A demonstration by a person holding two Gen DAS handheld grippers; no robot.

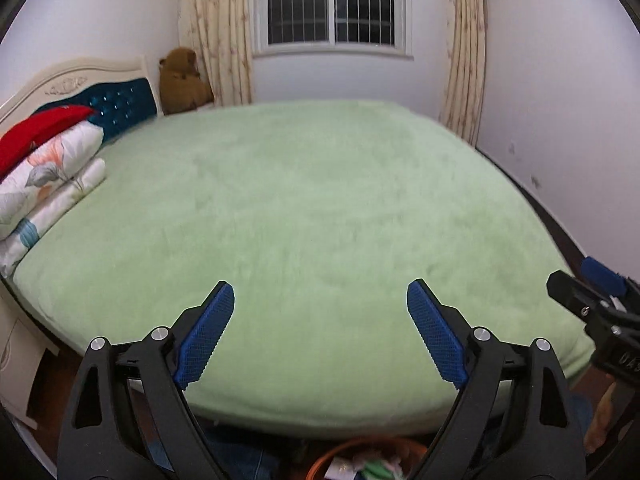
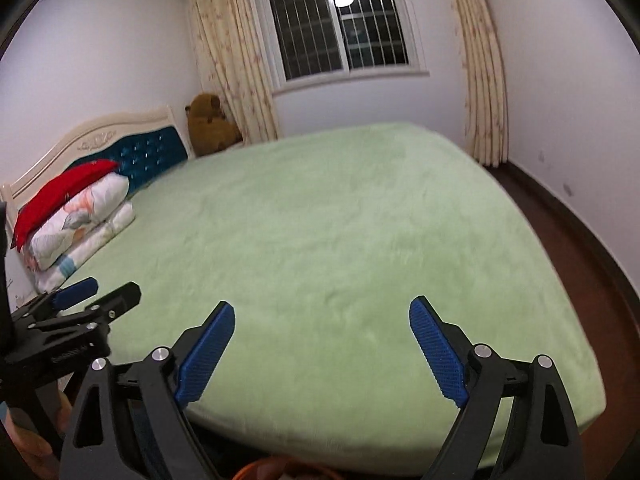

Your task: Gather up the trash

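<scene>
Presently, an entry for both tools and the bedroom ahead of them.

Left tool [image 1: 320, 304]: jaws spread wide, nothing between the blue pads [image 1: 208, 336], which frame only bare bedcover.

Right tool [image 2: 322, 320]: likewise wide apart and empty; it also shows at 3 o'clock in the left wrist view.

Bed [image 1: 320, 200]: pale green fleece cover, smooth, no litter visible anywhere on it.

Orange-rimmed bin [image 1: 360, 450]: at 6 o'clock below the bed's near edge, just under the tools, holding what looks like paper and wrapper scraps [image 1: 372, 470] (blurred; contents not told apart). So the task's thing sits in the bin, as far as can be seen.

Folded bedding [image 1: 44, 184]: floral quilts with a red pillow on top, at 9 o'clock beside the headboard [image 1: 120, 100].

Stuffed bear [image 1: 182, 82]: at 11 o'clock, in the corner by the curtain.

Floor [image 2: 592, 280]: dark strip at 3 o'clock in the right wrist view, seemingly clean.

Judgement: collection looks finished or nearly so. The step in hand reads as a survey. To do it well, sweep both cameras slowly over the quilt folds, the bed's far edge and the floor strip, keeping the tools spread so either can drop on a missed scrap, and stay near the bin.
</scene>
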